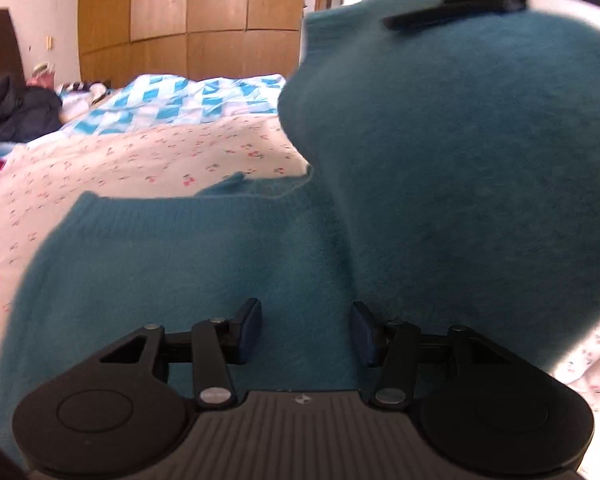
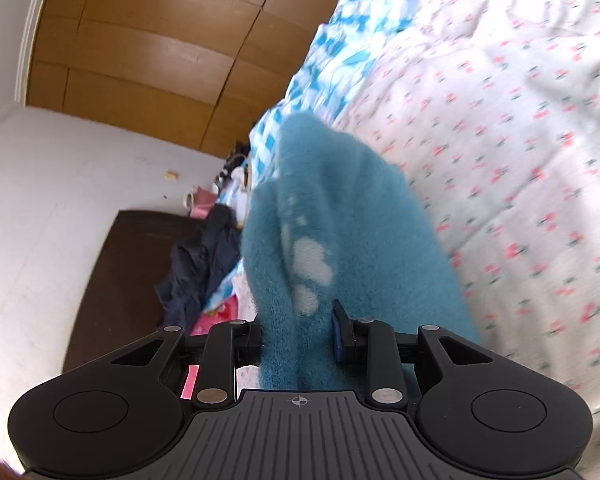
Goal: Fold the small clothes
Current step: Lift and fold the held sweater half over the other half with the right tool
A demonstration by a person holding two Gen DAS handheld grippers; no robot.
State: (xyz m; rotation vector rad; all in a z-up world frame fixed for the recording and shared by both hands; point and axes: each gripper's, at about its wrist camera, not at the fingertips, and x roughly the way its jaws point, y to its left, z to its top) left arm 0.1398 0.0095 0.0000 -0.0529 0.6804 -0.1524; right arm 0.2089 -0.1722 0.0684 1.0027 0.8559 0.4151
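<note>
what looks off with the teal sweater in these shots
The teal sweater shows pale patches in its fuzz just ahead of the right claw, which grips it. Whether they are thin spots, holes or a pattern, I cannot tell.

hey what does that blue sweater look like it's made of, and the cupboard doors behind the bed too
Teal sweater: a fuzzy, matte knit, likely wool or an acrylic blend; the surface looks brushed and hairy, with a ribbed hem.
Cupboard doors: wood or wood-look laminate, judging by the smooth, slightly glossy orange-brown panels with faint grain; which of the two I cannot tell.

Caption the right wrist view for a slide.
Right gripper clamps a bunched fold of fuzzy teal sweater, lifted above the floral bedspread.
</note>
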